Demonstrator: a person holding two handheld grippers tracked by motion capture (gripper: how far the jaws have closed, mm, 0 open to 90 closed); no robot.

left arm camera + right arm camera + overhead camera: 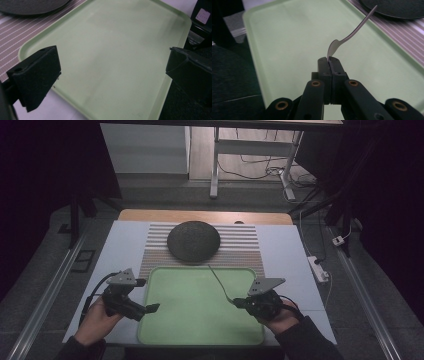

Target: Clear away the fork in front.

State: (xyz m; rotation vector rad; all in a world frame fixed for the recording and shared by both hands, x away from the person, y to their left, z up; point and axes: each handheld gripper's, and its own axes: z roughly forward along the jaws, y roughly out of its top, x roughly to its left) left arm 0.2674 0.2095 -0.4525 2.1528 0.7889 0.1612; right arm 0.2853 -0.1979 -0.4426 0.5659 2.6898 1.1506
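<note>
A thin metal utensil (219,282), a spoon or fork, is clamped by its wide end in my right gripper (236,302), which is shut on it. Its handle (357,27) slants up over the light green tray (200,320) toward the dark round plate (193,240). In the right gripper view the jaws (329,60) meet on the utensil's head. My left gripper (147,295) hovers at the tray's left edge, open and holding nothing. In the left gripper view its jaws (112,65) stand wide apart above the bare tray (112,25).
The plate (30,6) rests on a striped mat (240,250) behind the tray, on a white tabletop (285,245). A power strip (318,268) lies off the table's right side. Table legs and cables stand on the floor beyond.
</note>
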